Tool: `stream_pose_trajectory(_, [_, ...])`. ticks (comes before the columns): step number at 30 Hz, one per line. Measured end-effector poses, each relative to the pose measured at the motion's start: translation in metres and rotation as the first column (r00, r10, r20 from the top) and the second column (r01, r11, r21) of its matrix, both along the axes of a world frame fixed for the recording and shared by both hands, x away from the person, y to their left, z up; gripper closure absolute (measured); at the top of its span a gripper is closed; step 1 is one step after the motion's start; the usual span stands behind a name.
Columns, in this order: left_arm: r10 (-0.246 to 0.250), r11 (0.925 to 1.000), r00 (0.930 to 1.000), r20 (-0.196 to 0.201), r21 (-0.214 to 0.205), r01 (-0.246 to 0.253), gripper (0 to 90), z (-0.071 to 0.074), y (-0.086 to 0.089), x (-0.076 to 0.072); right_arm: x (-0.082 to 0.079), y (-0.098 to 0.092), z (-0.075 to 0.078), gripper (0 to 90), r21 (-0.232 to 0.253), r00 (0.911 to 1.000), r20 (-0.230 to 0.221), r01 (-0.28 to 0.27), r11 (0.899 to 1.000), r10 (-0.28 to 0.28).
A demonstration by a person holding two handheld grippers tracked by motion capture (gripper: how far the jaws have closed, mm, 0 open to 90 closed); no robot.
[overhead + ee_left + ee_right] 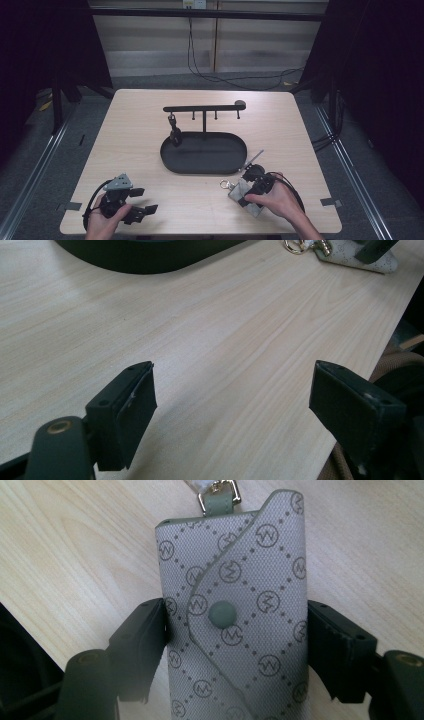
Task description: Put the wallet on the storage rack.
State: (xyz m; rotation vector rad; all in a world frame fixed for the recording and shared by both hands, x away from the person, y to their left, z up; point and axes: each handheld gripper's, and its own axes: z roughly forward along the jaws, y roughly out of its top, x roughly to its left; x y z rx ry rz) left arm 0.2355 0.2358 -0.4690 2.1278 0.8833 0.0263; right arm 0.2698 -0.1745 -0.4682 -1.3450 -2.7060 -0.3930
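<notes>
So the desk (150, 130) is a light wood top, and everything around it is too dark to read, just black curtains with some cables on the floor past the far edge.

Biggest thing on it is a black oval tray (203, 152) sitting about dead centre. A thin black rack (204, 108) stands on its far side, with a crossbar and a few little pegs hanging off it. Something small and dark (174, 134) dangles from the left peg down to the tray's left end, but it's black on black so I can't tell what it is.

Near the front edge, right of centre, there's a grey patterned key pouch (235, 615), a fold-over flap with a round snap. The right gripper (235, 645) has its jaws pressed against both long sides of it, pinching it, with the pouch flat on the wood. Its bottom end is cut off in the right gripper view, and in the high view the hand (272, 200) covers most of it. A metal clasp (225, 184) pokes out of the pouch's far end towards the tray, too small to make out properly.

The left gripper (230, 405), by the front left corner, has its jaws spread wide with nothing between them, just bare wood.
</notes>
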Motion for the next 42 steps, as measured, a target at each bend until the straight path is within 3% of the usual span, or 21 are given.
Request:
stream_pose_trajectory(9, [-0.002,1.0,1.0,0.001,0.001,0.002,18.6,0.0,0.0,0.0,0.006,0.009,0.004,32.9,-0.069,0.9987,-0.042,-0.032,0.997,0.029])
stream_pose_trajectory(19, [-0.006,1.0,1.0,-0.004,0.002,0.006,18.6,-0.001,0.0,0.0,0.012,0.017,0.008,35.8,-0.13,0.9965,-0.082,-0.028,0.991,0.018])
stream_pose_trajectory(23, [-0.006,1.0,1.0,-0.007,0.006,0.006,18.6,-0.001,-0.001,0.001,0.013,0.015,0.015,46.7,-0.112,0.9974,-0.071,-0.024,0.993,0.016])
stream_pose_trajectory(36, [-0.004,1.0,0.9999,-0.009,0.005,0.004,18.6,-0.001,-0.001,0.001,0.013,0.019,0.016,48.7,-0.15,0.9957,-0.091,-0.032,0.988,0.018])
stream_pose_trajectory(42, [-0.007,0.9999,0.9999,-0.011,0.008,0.007,18.6,-0.001,-0.001,0.001,0.013,0.017,0.019,52.4,-0.142,0.995,-0.1,-0.026,0.99,0.011])
